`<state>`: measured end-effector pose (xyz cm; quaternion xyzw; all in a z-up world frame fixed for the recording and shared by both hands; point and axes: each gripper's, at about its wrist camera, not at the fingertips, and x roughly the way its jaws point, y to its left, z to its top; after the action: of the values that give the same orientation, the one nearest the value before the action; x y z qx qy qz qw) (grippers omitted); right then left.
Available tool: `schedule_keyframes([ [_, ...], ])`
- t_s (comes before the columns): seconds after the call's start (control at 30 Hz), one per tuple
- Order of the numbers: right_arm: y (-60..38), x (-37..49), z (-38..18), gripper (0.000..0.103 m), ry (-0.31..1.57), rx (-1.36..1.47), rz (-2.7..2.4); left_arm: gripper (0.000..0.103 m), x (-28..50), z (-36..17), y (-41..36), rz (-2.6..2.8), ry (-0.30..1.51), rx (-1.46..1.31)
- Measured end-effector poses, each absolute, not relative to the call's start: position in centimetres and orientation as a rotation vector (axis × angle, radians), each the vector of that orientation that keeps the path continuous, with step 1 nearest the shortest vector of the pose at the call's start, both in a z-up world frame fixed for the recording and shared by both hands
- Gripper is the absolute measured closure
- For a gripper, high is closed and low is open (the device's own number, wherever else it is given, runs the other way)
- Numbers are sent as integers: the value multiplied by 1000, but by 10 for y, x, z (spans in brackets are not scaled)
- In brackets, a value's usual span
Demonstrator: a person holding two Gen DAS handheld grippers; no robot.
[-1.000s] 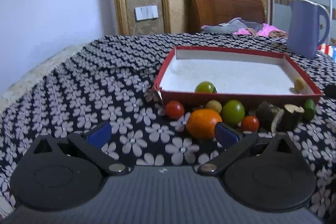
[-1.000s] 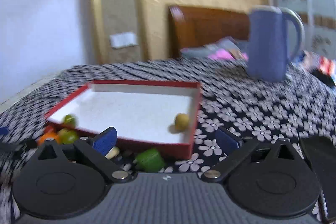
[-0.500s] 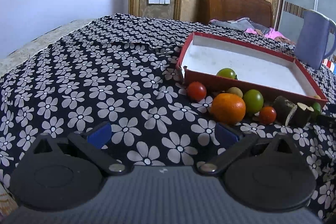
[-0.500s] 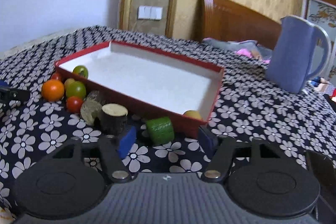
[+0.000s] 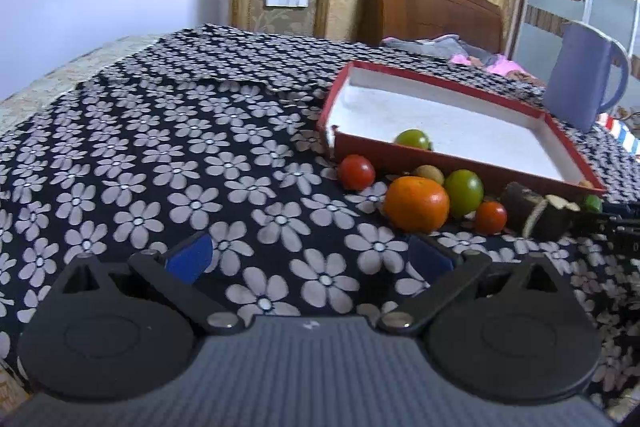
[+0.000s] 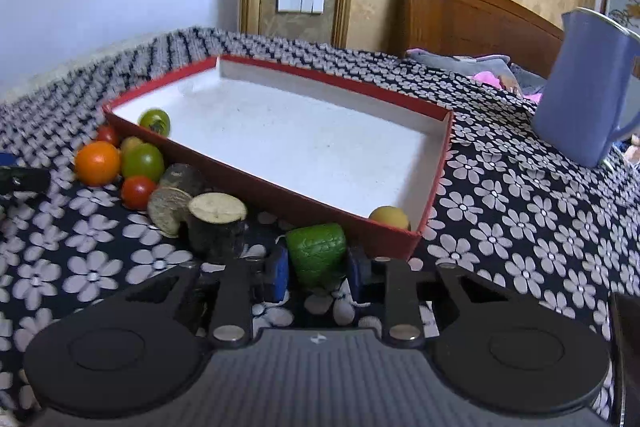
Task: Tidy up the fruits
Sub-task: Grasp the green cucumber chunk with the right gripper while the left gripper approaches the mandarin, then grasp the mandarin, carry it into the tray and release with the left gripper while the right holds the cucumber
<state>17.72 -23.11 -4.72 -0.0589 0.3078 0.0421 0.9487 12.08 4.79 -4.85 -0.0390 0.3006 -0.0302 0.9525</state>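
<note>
A red box [image 6: 280,203] with a white floor lies on the flowered cloth; it also shows in the left wrist view [image 5: 440,161]. Inside are a green tomato [image 6: 155,121] and a small yellow fruit [image 6: 389,217]. Before its near wall lie an orange [image 5: 416,203], a green fruit [image 5: 464,191], two red tomatoes [image 5: 356,171] and two dark log-like pieces [image 6: 216,223]. My right gripper [image 6: 318,273] has its pads against both sides of a green chunk [image 6: 318,259] on the cloth. My left gripper [image 5: 308,259] is open and empty, short of the orange.
A blue-violet jug [image 6: 588,87] stands on the cloth to the right of the box. A wooden headboard [image 5: 432,3] and a wall stand behind the table. A dark flat object [image 6: 626,347] lies at the right edge.
My right gripper has moved in on the green chunk and closed on it. My left gripper has drawn back and to the left, still open.
</note>
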Motion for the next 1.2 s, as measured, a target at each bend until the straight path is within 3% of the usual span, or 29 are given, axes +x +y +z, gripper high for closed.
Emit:
schedule_keyframes([
  [0.3,-236,141,-45,75,549,8,94,3,128,-24,4,-160,536,88],
  [0.37,-234,140,-48,75,548,15,94,15,136,-25,-7,-176,543,142],
  [0.43,-233,138,-50,75,549,24,99,19,143,-30,-15,-200,565,171],
  [0.6,-232,135,-51,75,545,33,103,38,159,-38,-18,-213,607,189],
  [0.73,-231,134,-51,75,541,33,99,62,167,-47,-19,-244,645,170],
  [1.2,-221,119,-35,75,479,35,121,64,140,-29,-15,-192,580,185],
])
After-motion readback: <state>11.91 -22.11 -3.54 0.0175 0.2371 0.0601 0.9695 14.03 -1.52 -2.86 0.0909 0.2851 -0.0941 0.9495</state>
